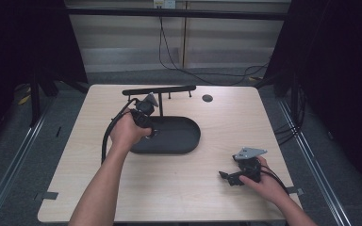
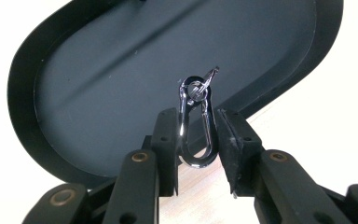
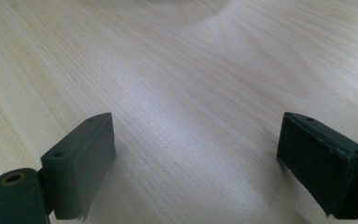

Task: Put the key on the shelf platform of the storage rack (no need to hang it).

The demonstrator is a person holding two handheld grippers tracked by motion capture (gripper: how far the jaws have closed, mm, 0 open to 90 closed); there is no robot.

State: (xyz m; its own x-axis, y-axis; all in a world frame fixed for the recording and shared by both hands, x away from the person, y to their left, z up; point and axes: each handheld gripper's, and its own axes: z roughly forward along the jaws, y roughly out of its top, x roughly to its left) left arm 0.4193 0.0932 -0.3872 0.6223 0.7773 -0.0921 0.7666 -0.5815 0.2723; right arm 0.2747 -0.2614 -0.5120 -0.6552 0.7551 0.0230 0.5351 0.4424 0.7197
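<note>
A silver carabiner (image 2: pixel 196 91) stands upright between the pads of my left gripper (image 2: pixel 196 114), which is shut on it. Behind it lies a black oval tray (image 2: pixel 98 84). In the high view the left gripper (image 1: pixel 151 131) points down over the left part of that tray (image 1: pixel 181 136) in the middle of the table. My right gripper (image 1: pixel 225 177) rests low near the table's front right, pointing left. Its jaws (image 3: pixel 198 121) stand wide open over bare wood with nothing between them.
A low black bar on short legs (image 1: pixel 159 89) runs along the back of the table behind the tray. A small dark round spot (image 1: pixel 207 98) sits at the back right. Cables trail on the floor beyond the table.
</note>
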